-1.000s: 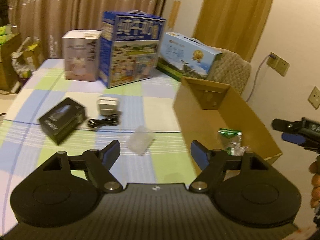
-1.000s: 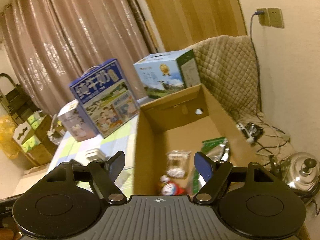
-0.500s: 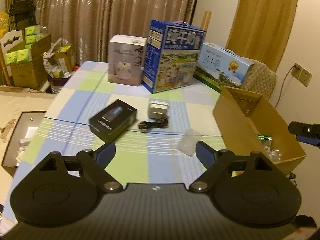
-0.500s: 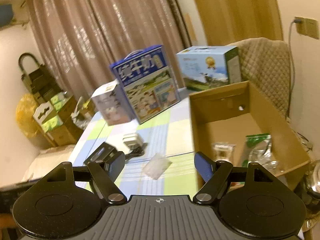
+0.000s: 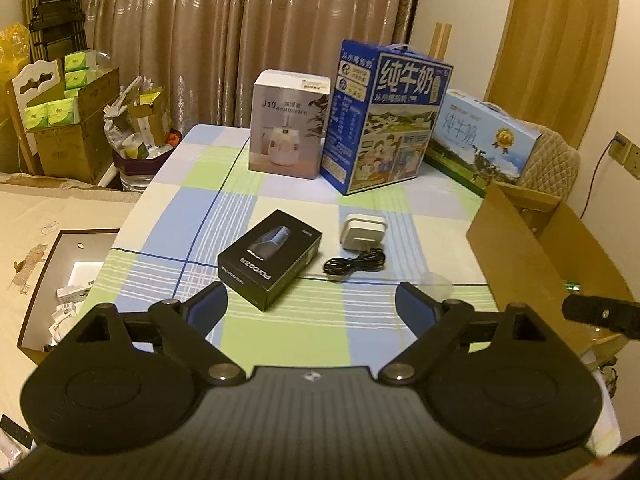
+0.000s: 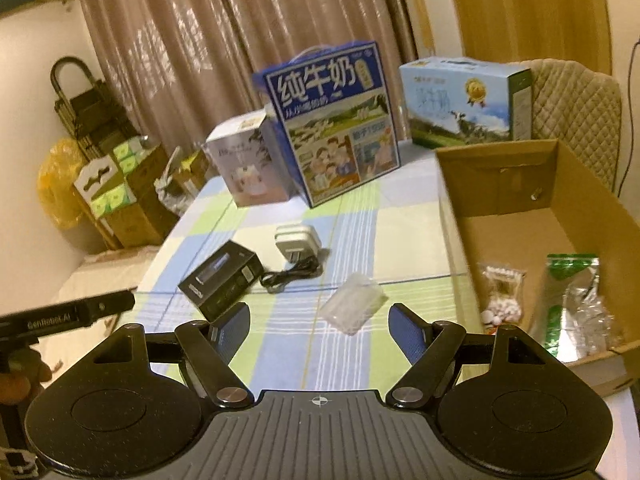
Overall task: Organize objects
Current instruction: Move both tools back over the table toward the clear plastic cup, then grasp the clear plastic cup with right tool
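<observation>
Both hand-held grippers are empty w/ jaws spread wide: left hand-held gripper (image 5: 311,306) and right hand-held gripper (image 6: 319,322) hover above the near part of the table (image 5: 372,340), touching nothing.

Change over the last sec: both views pulled back and swung left, away from the cardboard box (image 6: 560,216). A sec ago the right cam looked straight down into the box; now the box sits at the right edge and the loose items fill the middle. Likely meaning: a drop-off is done and the next pick is being lined up. Snack bags (image 6: 502,292) and a green pouch (image 6: 570,300) lie in the box already.

Left on the table:
- black carton (image 5: 270,258): lies flat, long axis diagonal, near-left to far-right in the left view, one short end twd the left gripper.
- white charger (image 5: 363,232): just beyond its coiled black cable (image 5: 355,266), prongs twd the cable in the right view.
- clear plastic bag (image 6: 354,306): flat, long axis diagonal, near end just ahead of the right gripper, betw its fingers' line. Probably the next grab for the right side; black carton suits the left.

Milk cartons (image 5: 384,120) and a white appliance box (image 5: 289,124) stand upright at the far end of the table.
</observation>
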A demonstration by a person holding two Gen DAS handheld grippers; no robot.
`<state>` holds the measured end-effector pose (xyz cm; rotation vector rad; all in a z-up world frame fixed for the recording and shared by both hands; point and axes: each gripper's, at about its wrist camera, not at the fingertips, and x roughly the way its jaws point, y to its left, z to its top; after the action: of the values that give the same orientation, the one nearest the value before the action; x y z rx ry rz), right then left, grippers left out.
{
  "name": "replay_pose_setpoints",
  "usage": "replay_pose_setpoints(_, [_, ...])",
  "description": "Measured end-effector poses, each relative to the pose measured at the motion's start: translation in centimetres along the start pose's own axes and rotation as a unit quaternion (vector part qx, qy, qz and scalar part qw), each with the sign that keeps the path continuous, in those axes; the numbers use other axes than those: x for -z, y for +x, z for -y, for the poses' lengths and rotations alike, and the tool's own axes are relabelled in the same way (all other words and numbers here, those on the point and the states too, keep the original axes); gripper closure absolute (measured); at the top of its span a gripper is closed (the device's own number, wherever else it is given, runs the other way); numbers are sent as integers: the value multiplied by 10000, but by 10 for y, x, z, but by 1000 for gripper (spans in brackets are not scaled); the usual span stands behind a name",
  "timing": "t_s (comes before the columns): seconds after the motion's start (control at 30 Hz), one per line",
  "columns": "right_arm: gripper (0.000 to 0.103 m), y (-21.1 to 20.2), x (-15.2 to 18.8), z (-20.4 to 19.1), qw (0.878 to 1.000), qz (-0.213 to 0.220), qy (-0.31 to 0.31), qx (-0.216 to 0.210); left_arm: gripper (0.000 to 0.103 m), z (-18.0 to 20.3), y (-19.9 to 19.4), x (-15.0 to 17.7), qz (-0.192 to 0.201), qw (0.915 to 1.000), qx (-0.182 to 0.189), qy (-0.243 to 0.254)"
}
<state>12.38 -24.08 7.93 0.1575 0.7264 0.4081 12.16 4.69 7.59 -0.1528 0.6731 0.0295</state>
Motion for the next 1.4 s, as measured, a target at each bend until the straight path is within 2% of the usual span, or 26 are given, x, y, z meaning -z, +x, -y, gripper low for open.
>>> replay_pose_setpoints(0.43, [29,92,13,5,9984,-494,171,207,14,-23,76,1,-172,9991,-123,369])
replay_pose_setpoints(0.7, [29,138,11,14,9967,-670,208,420,14,-37,117,1,-146,9987,-246,430])
replay_pose_setpoints(0.77, [29,148,10,17,9963,-700,193,467,14,-39,128,0,-240,9978,-290,542])
replay_pose_setpoints(0.9, [29,169,8,22,9953,-758,202,570,13,-41,143,-4,-229,9962,-293,792])
replay_pose_setpoints(1.2, [29,208,10,25,9933,-904,184,696,11,-38,159,-11,-276,9961,-193,811])
replay_pose_setpoints(1.4, [30,232,8,13,9895,-1010,-179,1013,11,-38,169,-11,-381,9942,-207,989])
